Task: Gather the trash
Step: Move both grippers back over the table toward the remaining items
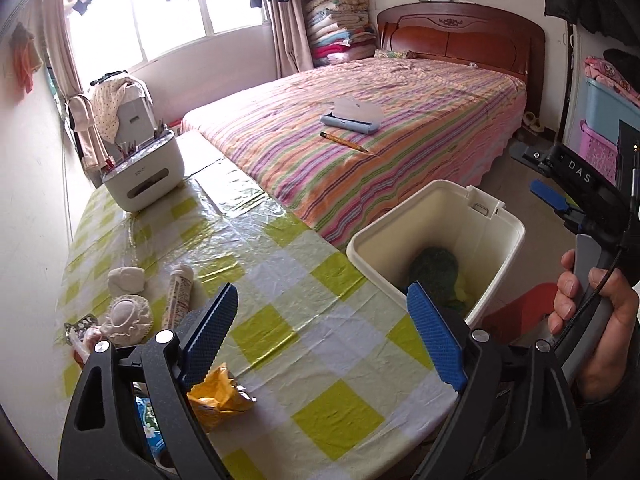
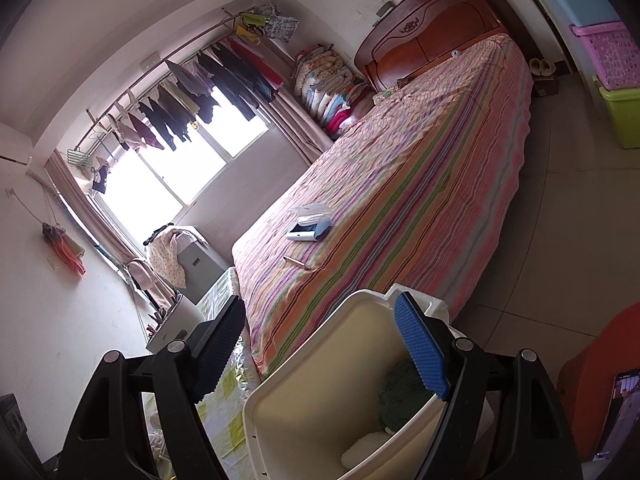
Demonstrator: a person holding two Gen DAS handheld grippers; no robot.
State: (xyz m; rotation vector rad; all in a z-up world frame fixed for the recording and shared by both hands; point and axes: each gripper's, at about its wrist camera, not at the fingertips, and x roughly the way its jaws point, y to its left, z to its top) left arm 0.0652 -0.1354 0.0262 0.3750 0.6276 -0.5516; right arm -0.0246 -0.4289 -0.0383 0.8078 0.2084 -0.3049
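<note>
Above the table (image 1: 304,280), left tool (image 1: 324,332) tilts downward, spread empty.

Black gripper (image 1: 324,338) frames, blue ribbed pads (image 1: 434,338), silver screws.

My blue pads (image 1: 436,340) hang over a yellow-green-and-white checked tablecloth (image 1: 320,344), a crumpled orange-yellow wrapper (image 1: 218,398), a cream-white bin (image 1: 496,240) and a pink, multicolour-striped bedspread (image 1: 380,120).
</note>
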